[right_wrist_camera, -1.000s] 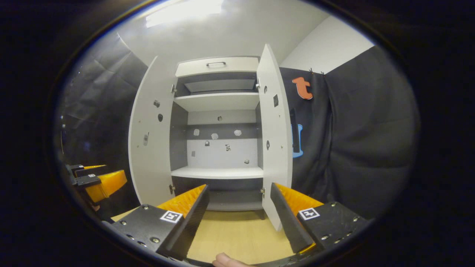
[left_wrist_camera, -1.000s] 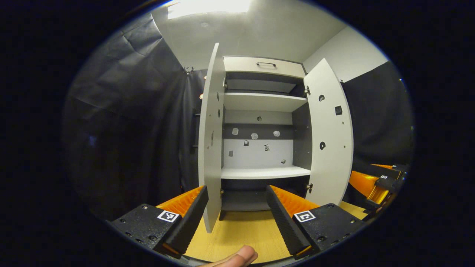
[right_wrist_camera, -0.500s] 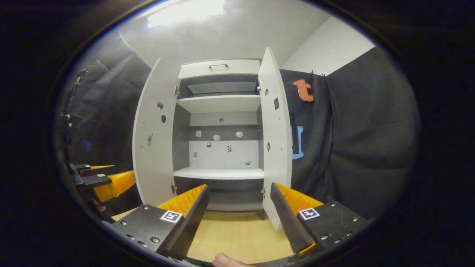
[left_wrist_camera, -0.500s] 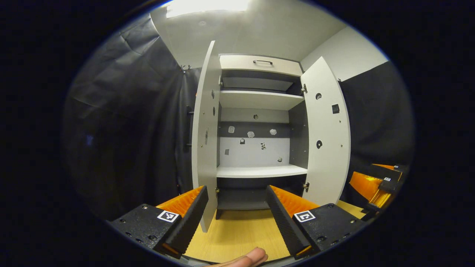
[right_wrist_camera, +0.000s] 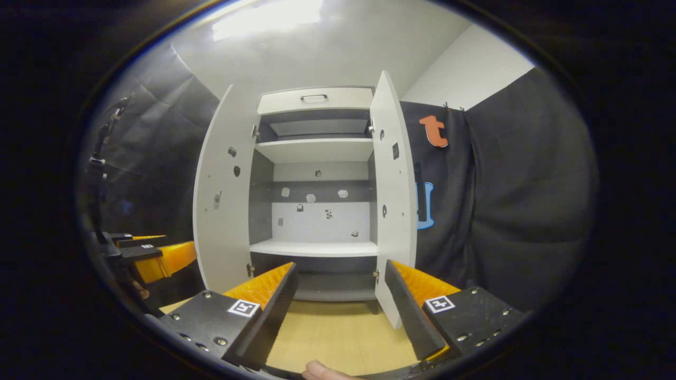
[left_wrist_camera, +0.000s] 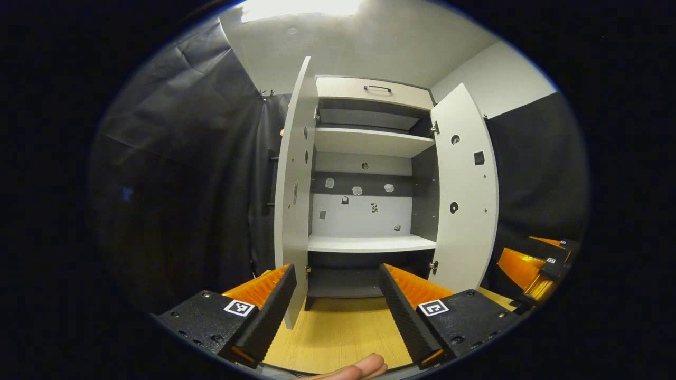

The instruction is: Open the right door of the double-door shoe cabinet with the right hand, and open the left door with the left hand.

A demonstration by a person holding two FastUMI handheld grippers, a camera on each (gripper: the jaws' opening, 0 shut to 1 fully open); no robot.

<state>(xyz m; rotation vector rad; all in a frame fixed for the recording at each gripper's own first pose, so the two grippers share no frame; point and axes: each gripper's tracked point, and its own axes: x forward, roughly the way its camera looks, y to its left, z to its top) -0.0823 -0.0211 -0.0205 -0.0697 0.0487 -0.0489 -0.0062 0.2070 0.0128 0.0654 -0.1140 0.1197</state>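
Gaping with nothing between them, the left tongs [left_wrist_camera: 335,303] and right tongs [right_wrist_camera: 340,306] sit back from the shoe cabinet [right_wrist_camera: 317,158], whose left door [left_wrist_camera: 293,195] and right door [right_wrist_camera: 393,195] stand wide. Best withdraw straight, apparently clear. The right gripper view adds the right door's outer handle.

Black cloth [left_wrist_camera: 174,158] hangs in loose folds down the left side of the booth, and more of it [right_wrist_camera: 517,200] drapes the right side, creased and bulging. Above the cloth a plain pale wall [left_wrist_camera: 491,79] shows at the right corner. The ceiling [right_wrist_camera: 317,53] is a flat grey-white, with a bright light panel [right_wrist_camera: 264,16] glaring near the top edge, too washed out to make out its shape. Underfoot lies a light wood-grain floor [left_wrist_camera: 338,332], warm yellow, possibly laminate.
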